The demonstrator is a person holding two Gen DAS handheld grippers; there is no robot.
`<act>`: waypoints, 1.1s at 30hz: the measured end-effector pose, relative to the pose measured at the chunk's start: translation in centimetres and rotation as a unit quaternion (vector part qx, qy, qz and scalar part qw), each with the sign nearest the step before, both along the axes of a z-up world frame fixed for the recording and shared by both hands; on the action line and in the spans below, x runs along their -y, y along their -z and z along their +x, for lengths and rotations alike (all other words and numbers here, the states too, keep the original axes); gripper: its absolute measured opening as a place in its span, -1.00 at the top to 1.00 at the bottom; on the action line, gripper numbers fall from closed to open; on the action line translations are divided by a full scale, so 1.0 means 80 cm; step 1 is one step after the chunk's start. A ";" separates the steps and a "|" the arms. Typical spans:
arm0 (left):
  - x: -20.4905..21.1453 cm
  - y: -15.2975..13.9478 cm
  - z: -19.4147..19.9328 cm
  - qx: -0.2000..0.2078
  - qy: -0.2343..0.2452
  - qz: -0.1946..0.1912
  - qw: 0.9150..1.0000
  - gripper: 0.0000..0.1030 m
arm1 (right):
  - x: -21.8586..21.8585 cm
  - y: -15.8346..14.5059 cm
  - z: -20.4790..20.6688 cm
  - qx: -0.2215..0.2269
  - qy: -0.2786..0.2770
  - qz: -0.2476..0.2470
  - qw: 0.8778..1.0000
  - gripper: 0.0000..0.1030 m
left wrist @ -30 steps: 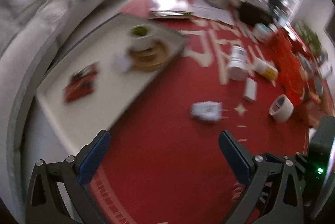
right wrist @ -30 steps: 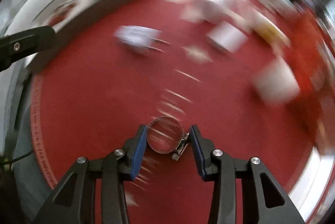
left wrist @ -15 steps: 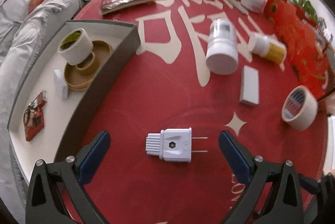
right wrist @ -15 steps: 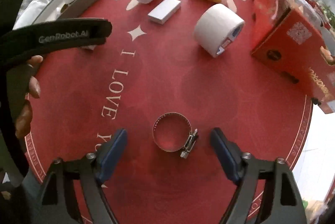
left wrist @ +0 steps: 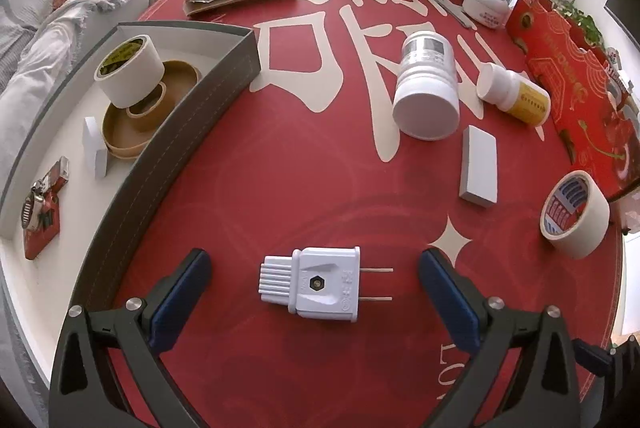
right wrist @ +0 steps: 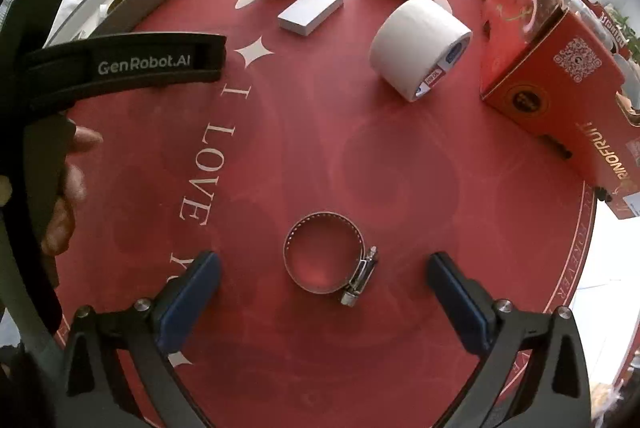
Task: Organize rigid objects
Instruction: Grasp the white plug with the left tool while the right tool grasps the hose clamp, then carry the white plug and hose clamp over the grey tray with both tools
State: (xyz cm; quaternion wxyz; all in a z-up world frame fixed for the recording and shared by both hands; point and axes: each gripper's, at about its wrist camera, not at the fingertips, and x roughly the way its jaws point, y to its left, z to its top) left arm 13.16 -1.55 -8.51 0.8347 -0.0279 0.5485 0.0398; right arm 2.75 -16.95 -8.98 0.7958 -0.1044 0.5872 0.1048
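Apparently lined up for pickups into the tray (left wrist: 224, 100), the left claw (left wrist: 312, 292) gapes wide around the white plug (left wrist: 316, 284) flat on the red table (left wrist: 304, 164), while the right claw (right wrist: 324, 286), jaws opening, straddles an untouched metal hose clamp (right wrist: 326, 254).

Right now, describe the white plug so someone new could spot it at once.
On the round red tablecloth, just right of the grey tray, lies the white plug between the left gripper fingers. Only it has two metal prongs, pointing right.
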 end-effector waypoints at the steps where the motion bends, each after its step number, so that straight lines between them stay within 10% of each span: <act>1: 0.000 0.001 0.002 -0.001 0.000 0.000 1.000 -1.00 | 0.006 0.001 0.003 -0.001 0.000 0.000 1.000 -1.00; 18: 0.003 -0.002 0.015 -0.034 -0.007 -0.005 0.999 -0.79 | -0.013 0.021 0.047 -0.029 0.007 -0.010 0.999 -0.99; 22: 0.016 -0.011 0.007 -0.029 0.028 -0.004 0.999 -0.24 | -0.021 0.014 0.041 -0.027 0.002 -0.012 1.000 -0.42; 26: 0.016 -0.013 -0.003 -0.040 0.031 -0.009 0.999 -0.18 | -0.024 0.008 0.039 -0.023 -0.011 -0.012 1.000 0.16; 33: 0.000 -0.017 -0.056 -0.056 -0.007 -0.060 0.997 -0.18 | -0.013 0.011 0.033 -0.031 0.003 0.010 0.999 0.17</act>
